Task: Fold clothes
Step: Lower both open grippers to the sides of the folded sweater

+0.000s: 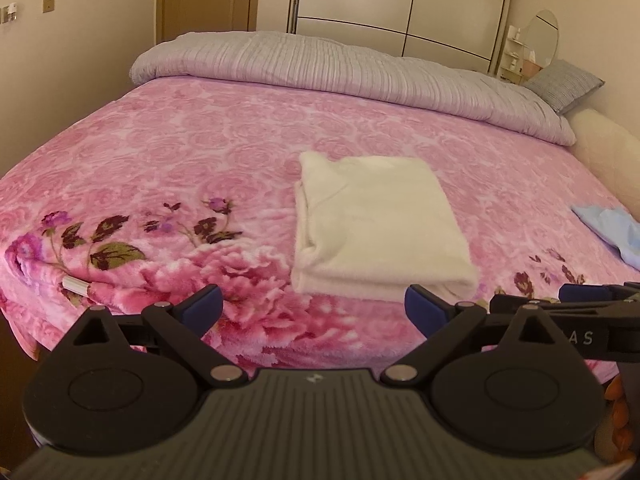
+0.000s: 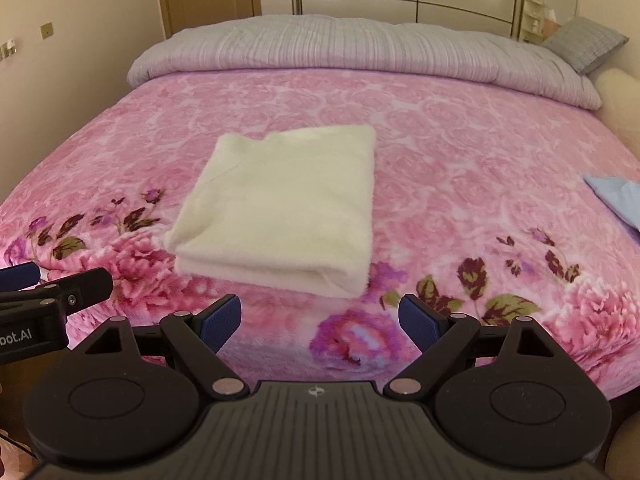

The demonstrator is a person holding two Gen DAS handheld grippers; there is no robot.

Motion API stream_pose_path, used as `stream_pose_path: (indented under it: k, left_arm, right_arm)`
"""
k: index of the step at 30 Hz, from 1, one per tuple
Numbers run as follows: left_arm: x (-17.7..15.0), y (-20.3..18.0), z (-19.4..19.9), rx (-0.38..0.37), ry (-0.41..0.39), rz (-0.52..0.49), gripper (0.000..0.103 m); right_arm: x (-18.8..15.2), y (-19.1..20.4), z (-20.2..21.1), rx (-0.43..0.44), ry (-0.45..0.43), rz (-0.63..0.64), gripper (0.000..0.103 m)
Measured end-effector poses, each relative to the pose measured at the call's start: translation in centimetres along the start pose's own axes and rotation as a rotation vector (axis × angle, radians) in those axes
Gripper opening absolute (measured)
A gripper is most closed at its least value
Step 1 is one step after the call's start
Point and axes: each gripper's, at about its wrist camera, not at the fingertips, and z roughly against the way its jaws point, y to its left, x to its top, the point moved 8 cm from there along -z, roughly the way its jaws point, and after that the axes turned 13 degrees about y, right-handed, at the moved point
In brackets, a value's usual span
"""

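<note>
On the pink floral bed [image 2: 440,152], a cream garment [image 2: 280,204] lies folded at twelve o'clock of both tools, left tool [image 1: 314,310] and right tool [image 2: 320,322] spread wide, empty, apparently finished; blue cloth [image 2: 616,196] at three o'clock

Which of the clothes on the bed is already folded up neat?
The cream one in the middle, a tidy rectangle. The light blue one at the right edge lies loose.
</note>
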Motion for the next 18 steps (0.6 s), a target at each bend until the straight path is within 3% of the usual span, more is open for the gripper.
stream_pose_path:
  k: [10, 15, 18]
  left_arm:
    - [1.2, 0.5, -1.7, -0.032, 0.031, 0.011, 0.098]
    - [2.6, 2.1, -4.5, -0.192, 0.065, 0.102, 0.098]
    - [3.9, 4.1, -6.8, -0.325, 0.074, 0.197, 0.098]
  right_arm:
    - [1.2, -0.2, -1.9, 0.025, 0.032, -0.007, 0.089]
    - [2.3, -1.3, -3.6, 0.051, 0.046, -0.024, 0.089]
    - [3.3, -3.1, -4.5, 0.162, 0.022, -0.083, 0.089]
